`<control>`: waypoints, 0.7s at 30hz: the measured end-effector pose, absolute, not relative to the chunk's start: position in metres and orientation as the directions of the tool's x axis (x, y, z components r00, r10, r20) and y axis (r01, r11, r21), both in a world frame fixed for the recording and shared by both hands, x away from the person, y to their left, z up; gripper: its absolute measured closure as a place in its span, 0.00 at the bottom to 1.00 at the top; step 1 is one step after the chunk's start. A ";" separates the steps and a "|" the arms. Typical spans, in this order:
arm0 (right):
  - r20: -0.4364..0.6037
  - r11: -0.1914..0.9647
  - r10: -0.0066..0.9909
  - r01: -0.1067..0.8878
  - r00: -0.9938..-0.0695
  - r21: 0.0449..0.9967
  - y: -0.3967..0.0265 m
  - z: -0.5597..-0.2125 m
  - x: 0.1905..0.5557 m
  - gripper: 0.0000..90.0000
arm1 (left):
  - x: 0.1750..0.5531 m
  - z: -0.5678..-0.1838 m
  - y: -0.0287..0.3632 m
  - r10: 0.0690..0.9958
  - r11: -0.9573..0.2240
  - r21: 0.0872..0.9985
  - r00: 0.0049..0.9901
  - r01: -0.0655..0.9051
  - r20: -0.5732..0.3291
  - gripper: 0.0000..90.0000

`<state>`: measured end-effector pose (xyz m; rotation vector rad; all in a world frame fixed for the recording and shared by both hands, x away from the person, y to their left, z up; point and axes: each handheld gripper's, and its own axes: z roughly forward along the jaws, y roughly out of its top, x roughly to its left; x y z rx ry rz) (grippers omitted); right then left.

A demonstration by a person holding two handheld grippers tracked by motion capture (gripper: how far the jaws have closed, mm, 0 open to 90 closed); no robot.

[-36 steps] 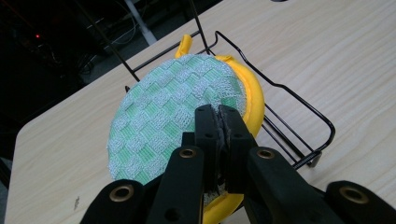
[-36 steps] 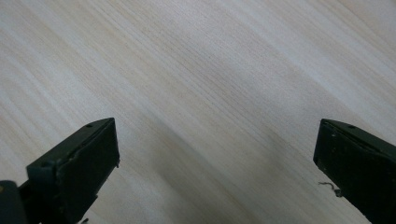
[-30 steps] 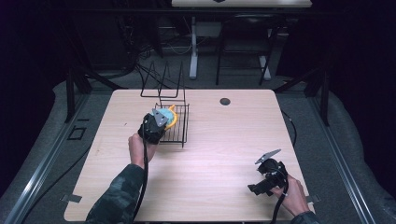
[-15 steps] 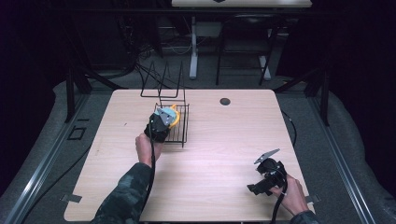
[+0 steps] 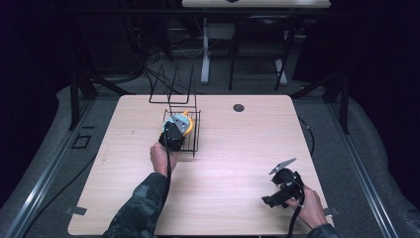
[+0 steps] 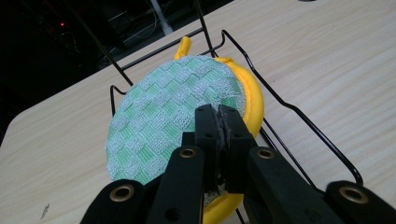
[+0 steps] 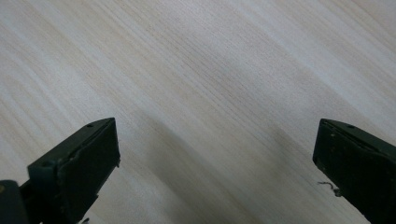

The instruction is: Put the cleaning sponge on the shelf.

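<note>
One black wire rack [image 5: 187,130] on the table [image 5: 233,148] holds a round green-and-yellow scrubbing pad [image 6: 180,112]; the left gripper [image 6: 218,122] fingers pinch its edge. The right gripper [image 7: 215,163] fingers spread wide, empty.

The left gripper [image 5: 173,133], pinched on the sponge [image 6: 173,116], has moved right and forward, carrying it over the rack [image 5: 194,130].
</note>
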<state>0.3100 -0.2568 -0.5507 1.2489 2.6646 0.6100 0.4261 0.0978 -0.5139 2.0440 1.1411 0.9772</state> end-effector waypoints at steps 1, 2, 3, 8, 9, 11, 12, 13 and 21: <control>0.053 0.570 0.764 0.711 -0.643 0.412 -0.256 -0.551 0.310 0.00 | 0.426 -0.515 0.096 0.879 -0.455 0.772 0.360 0.444 0.311 0.97; 0.053 0.570 0.764 0.711 -0.644 0.412 -0.256 -0.551 0.310 0.00 | 0.427 -0.517 0.094 0.880 -0.454 0.773 0.357 0.443 0.312 0.97; 0.053 0.572 0.762 0.709 -0.645 0.412 -0.257 -0.551 0.310 0.00 | 0.427 -0.517 0.092 0.880 -0.455 0.770 0.359 0.447 0.311 0.97; 0.050 0.569 0.765 0.710 -0.642 0.415 -0.256 -0.551 0.309 0.00 | 0.431 -0.524 0.085 0.880 -0.454 0.756 0.368 0.472 0.299 0.97; 0.051 0.568 0.765 0.710 -0.642 0.415 -0.256 -0.551 0.309 0.00 | 0.432 -0.525 0.084 0.884 -0.447 0.756 0.366 0.479 0.290 0.97; 0.051 0.574 0.761 0.707 -0.647 0.414 -0.257 -0.551 0.310 0.00 | 0.433 -0.526 0.083 0.890 -0.434 0.755 0.364 0.492 0.275 0.97; 0.051 0.574 0.761 0.707 -0.647 0.413 -0.256 -0.551 0.310 0.00 | 0.433 -0.527 0.083 0.890 -0.436 0.754 0.363 0.492 0.277 0.97; 0.050 0.574 0.761 0.707 -0.647 0.414 -0.256 -0.551 0.310 0.00 | 0.434 -0.527 0.082 0.895 -0.423 0.755 0.360 0.500 0.263 0.96; 0.048 0.576 0.761 0.706 -0.648 0.412 -0.255 -0.552 0.309 0.00 | 0.440 -0.532 0.075 0.917 -0.366 0.770 0.345 0.522 0.202 0.94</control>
